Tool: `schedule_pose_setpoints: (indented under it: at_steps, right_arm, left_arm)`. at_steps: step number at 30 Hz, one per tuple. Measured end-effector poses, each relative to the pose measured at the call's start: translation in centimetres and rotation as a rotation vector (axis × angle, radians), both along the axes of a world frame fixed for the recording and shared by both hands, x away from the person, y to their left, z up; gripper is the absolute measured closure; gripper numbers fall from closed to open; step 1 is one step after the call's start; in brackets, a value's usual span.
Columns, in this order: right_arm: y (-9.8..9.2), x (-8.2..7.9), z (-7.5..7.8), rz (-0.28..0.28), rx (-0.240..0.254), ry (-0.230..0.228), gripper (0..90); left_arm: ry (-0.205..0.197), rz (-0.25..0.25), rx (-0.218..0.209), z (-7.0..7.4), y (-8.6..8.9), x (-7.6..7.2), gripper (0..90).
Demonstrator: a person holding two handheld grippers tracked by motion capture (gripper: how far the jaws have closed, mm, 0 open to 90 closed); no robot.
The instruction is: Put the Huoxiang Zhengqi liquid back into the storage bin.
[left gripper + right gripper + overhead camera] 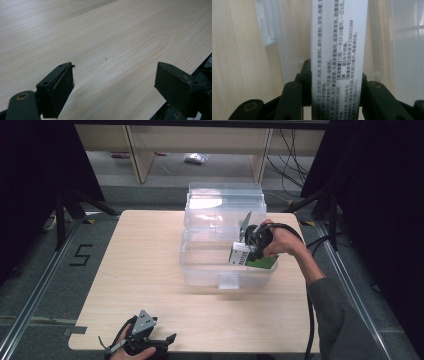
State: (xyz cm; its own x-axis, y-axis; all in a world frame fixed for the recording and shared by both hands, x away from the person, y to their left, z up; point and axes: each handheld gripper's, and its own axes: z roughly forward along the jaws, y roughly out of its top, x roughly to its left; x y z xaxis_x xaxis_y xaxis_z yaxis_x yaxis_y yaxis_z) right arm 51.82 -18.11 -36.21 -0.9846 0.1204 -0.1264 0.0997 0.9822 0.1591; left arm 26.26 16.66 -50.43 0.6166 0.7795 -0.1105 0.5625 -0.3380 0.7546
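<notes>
A white and green medicine box (pixel 240 254) hangs inside the clear plastic bin (pixel 200 270), near its right front corner. My right gripper (pixel 252 251) is shut on that box from above. In the right gripper view the box's white printed face (pixel 339 37) stands between the two black jaws, which press on both its sides, with my right gripper (pixel 337 82) over the bin's wall. My left gripper (pixel 167 340) rests at the table's front edge, held by a hand. Its jaws stand wide apart over bare wood, so my left gripper (pixel 115 72) is open and holds nothing.
The bin's clear lid (pixel 225 195) stands open at the back. A white latch (pixel 228 280) sits on the bin's front wall. The light wooden table (pixel 145 255) ends close behind my left gripper. Black stands and cables flank the table.
</notes>
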Motion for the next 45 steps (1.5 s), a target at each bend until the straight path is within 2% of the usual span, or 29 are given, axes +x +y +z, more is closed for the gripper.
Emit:
schedule_pose_setpoints:
  at_steps: [1, 6, 8, 10, 11, 14, 16, 17, 18, 19, 21, 22, 23, 24, 25, 27, 30, 31, 32, 33, 34, 36, 37, 38, 41, 42, 43, 44, 45]
  right_arm:
    - [0.0, -0.3, -0.2, -0.052, -0.009, 0.011, 64.7]
    - [-0.1, -0.1, -1.0, -0.022, -0.004, 0.015, 64.7]
    - [-0.1, -0.2, -1.3, -0.035, -0.018, 0.017, 64.7]
    - [0.0, -0.1, -1.8, -0.010, -0.038, 0.020, 64.6]
    - [0.0, -0.2, -1.9, -0.018, -0.042, 0.023, 64.6]
    - [0.0, 0.0, -2.1, 0.008, -0.027, 0.024, 64.6]
    - [-0.1, 0.0, -2.3, 0.011, -0.032, 0.027, 64.5]
    - [-0.1, -0.1, -2.4, -0.016, -0.033, 0.029, 64.6]
    - [-0.1, -0.1, -2.4, -0.016, -0.033, 0.029, 64.6]
    - [-0.3, 0.1, -2.8, 0.014, -0.021, 0.022, 64.5]
    - [-0.4, 0.0, -3.0, -0.006, -0.035, 0.025, 64.4]
    - [-0.4, 0.2, -3.1, 0.023, -0.033, 0.029, 64.3]
    - [-0.5, 0.0, -3.2, -0.006, -0.036, 0.035, 64.2]
    - [-0.5, 0.0, -3.3, -0.006, -0.043, 0.039, 63.9]
    - [-0.4, 0.3, -3.5, 0.035, -0.034, 0.029, 63.6]
    - [-0.3, 0.1, -3.6, 0.002, -0.054, 0.033, 63.2]
    - [-0.2, 0.3, -3.9, 0.028, -0.038, 0.030, 62.3]
    - [-0.1, 0.0, -3.8, -0.018, -0.053, 0.050, 60.9]
    - [-0.1, 0.0, -3.7, -0.012, -0.053, 0.044, 58.7]
    - [-0.2, 0.2, -3.5, 0.014, -0.030, 0.042, 56.9]
    - [-0.3, 0.1, -3.1, -0.019, -0.027, 0.040, 56.2]
    - [-0.6, 0.1, -2.8, -0.030, -0.018, 0.038, 55.8]
    - [-1.1, -0.1, -2.3, -0.037, 0.014, 0.044, 53.9]
    - [-1.3, -0.2, -2.0, -0.049, 0.011, 0.046, 53.2]
    - [-1.8, -0.3, -1.6, -0.075, 0.035, 0.035, 51.4]
    - [-2.1, -0.4, -1.2, -0.098, 0.052, 0.021, 50.3]
    - [-2.4, -0.7, -0.5, -0.147, 0.102, 0.020, 49.9]
    - [-2.4, -0.7, -0.5, -0.147, 0.102, 0.020, 49.9]
    - [-2.8, -1.0, 0.1, -0.149, 0.155, 0.008, 47.9]
  left_arm:
    - [-0.004, 0.001, -0.002, 0.0, 0.0, 0.0, 14.9]
    - [-0.004, 0.001, -0.002, 0.0, 0.0, 0.0, 14.9]
    - [-0.002, -0.001, 0.001, 0.0, 0.0, 0.0, 14.9]
    - [-0.002, -0.001, 0.001, 0.0, 0.0, 0.0, 14.9]
    - [-0.003, -0.001, 0.001, 0.0, 0.0, 0.0, 14.9]
    - [0.001, 0.000, 0.003, 0.1, 0.0, 0.0, 14.9]
    - [-0.002, -0.001, 0.003, 0.1, 0.0, -0.1, 14.9]
    - [-0.002, 0.000, 0.002, 0.1, 0.0, -0.1, 14.9]
    - [-0.002, 0.000, 0.002, 0.1, 0.0, -0.1, 14.9]
    - [-0.002, -0.001, 0.002, 0.1, 0.0, 0.0, 14.9]
    - [-0.001, -0.001, 0.001, 0.1, 0.0, 0.0, 14.9]
    - [-0.002, -0.002, 0.001, 0.1, 0.0, 0.0, 14.9]
    - [-0.001, -0.001, 0.001, 0.1, 0.0, 0.0, 14.9]
    - [-0.002, -0.001, 0.001, 0.1, 0.0, 0.0, 14.9]
    - [-0.002, 0.001, 0.000, 0.1, 0.0, 0.0, 14.9]
    - [-0.003, -0.001, 0.002, 0.2, 0.0, -0.1, 14.9]
    - [-0.004, -0.001, 0.001, 0.2, 0.0, -0.1, 14.9]
    - [-0.004, 0.000, 0.001, 0.2, 0.0, 0.0, 14.9]
    - [-0.002, -0.005, 0.001, 0.3, 0.1, -0.1, 14.9]
    - [0.001, -0.008, 0.004, 0.3, 0.1, -0.1, 14.9]
    - [0.001, -0.008, 0.004, 0.3, 0.1, -0.1, 14.9]
    - [0.002, -0.008, 0.000, 0.3, 0.1, -0.1, 14.9]
    - [-0.007, 0.002, -0.001, 0.2, 0.0, -0.1, 14.9]
    - [-0.002, -0.009, 0.003, 0.3, 0.1, -0.1, 14.9]
    - [-0.004, -0.003, -0.003, 0.2, 0.0, -0.1, 14.9]
    - [-0.002, 0.002, -0.001, 0.2, 0.0, 0.0, 14.9]
    - [-0.002, 0.002, 0.004, 0.2, 0.1, 0.0, 14.9]
    - [-0.002, 0.002, 0.004, 0.2, 0.1, 0.0, 14.9]
    - [-0.003, -0.005, -0.003, 0.2, 0.1, 0.0, 14.9]
